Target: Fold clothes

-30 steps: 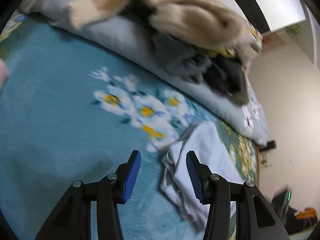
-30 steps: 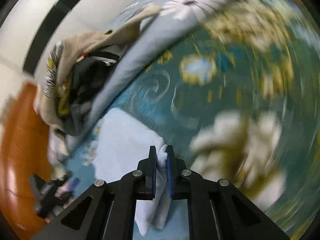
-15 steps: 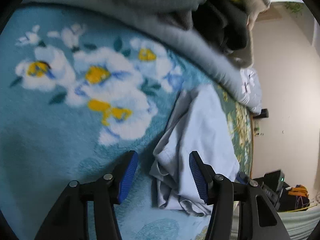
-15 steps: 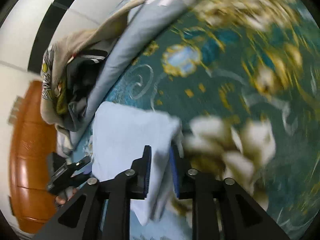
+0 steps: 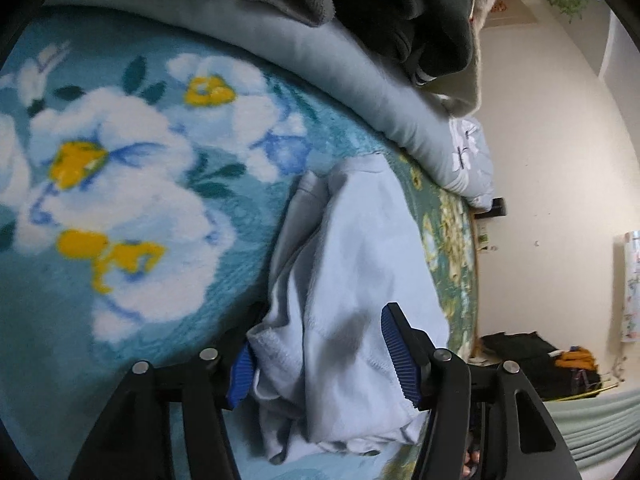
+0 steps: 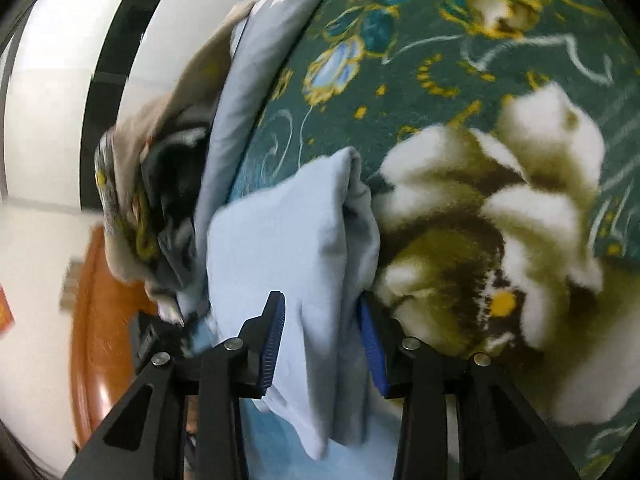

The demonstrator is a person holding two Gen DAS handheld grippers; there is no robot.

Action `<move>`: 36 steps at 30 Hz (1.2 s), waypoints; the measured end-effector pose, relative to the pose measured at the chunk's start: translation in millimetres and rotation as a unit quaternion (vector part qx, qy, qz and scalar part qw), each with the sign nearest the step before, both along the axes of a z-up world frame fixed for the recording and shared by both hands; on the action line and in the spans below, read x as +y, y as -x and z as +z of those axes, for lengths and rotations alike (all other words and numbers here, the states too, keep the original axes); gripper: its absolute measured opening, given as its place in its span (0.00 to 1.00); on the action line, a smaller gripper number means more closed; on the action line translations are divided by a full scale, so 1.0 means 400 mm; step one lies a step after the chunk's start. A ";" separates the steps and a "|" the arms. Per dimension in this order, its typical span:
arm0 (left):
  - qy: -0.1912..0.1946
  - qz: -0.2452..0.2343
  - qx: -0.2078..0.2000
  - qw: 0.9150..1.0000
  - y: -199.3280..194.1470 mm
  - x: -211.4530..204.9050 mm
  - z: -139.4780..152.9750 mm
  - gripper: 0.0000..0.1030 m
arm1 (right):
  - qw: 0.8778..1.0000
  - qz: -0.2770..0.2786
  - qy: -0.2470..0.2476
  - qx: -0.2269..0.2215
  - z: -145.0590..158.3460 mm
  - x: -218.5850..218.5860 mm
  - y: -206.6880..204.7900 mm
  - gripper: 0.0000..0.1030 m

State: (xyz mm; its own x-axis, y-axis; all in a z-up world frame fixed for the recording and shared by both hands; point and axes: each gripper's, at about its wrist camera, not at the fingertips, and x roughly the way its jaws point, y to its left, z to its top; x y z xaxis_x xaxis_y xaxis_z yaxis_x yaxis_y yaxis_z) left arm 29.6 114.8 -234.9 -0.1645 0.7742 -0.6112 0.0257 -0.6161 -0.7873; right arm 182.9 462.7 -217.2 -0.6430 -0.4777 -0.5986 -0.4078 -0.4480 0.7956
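A pale blue folded garment [image 5: 360, 264] lies on the floral blanket [image 5: 120, 200]. My left gripper [image 5: 324, 356] is open, its blue pads on either side of the garment's near bunched end. In the right wrist view the same garment [image 6: 280, 248] lies between the open jaws of my right gripper [image 6: 322, 344], which straddles its near end. I cannot tell whether the pads touch the cloth.
A grey quilt [image 5: 320, 52] with a pile of dark and beige clothes [image 5: 404, 4] runs along the far side. The blanket's dark green part with white flowers [image 6: 500, 200] lies to the right. A wooden headboard [image 6: 100, 300] and a cream wall [image 5: 560, 160] border the bed.
My right gripper, shut on the garment a second ago, has opened wide. My left gripper has moved forward until its open jaws straddle the garment's end. The garment now lies flatter on the blanket.
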 end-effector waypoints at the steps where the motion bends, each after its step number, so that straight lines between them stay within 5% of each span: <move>1: 0.005 -0.003 0.005 1.000 -0.002 0.007 0.003 0.59 | 1.000 -0.016 0.010 0.000 -0.004 -0.003 -0.002 0.29; 3: 0.016 -0.010 0.015 1.000 -0.006 0.021 0.009 0.51 | 1.000 -0.024 0.005 -0.009 0.003 -0.020 0.005 0.13; 4: 0.025 -0.013 0.017 0.999 -0.008 0.029 0.009 0.33 | 1.000 -0.028 0.001 -0.014 0.007 -0.029 0.008 0.09; 7: 0.056 -0.013 0.022 0.998 -0.022 0.045 0.008 0.19 | 0.999 -0.032 0.001 -0.012 0.034 -0.047 0.012 0.08; 14: 0.028 -0.026 0.013 0.999 -0.103 0.037 0.053 0.16 | 0.999 -0.010 -0.038 -0.018 0.112 -0.077 -0.059 0.07; 18: 0.007 -0.030 0.042 0.999 -0.157 0.020 0.127 0.15 | 0.998 -0.004 -0.060 -0.019 0.175 -0.098 -0.109 0.07; 23: -0.012 -0.019 0.091 0.996 -0.235 -0.037 0.225 0.15 | 0.994 0.026 -0.098 0.035 0.339 -0.146 -0.123 0.07; 28: -0.002 0.021 0.154 0.988 -0.316 -0.170 0.355 0.15 | 0.982 0.092 -0.140 0.081 0.467 -0.260 -0.103 0.07; 36: 0.030 0.090 0.204 0.974 -0.421 -0.475 0.487 0.15 | 0.968 0.176 -0.110 0.140 0.552 -0.512 -0.019 0.07</move>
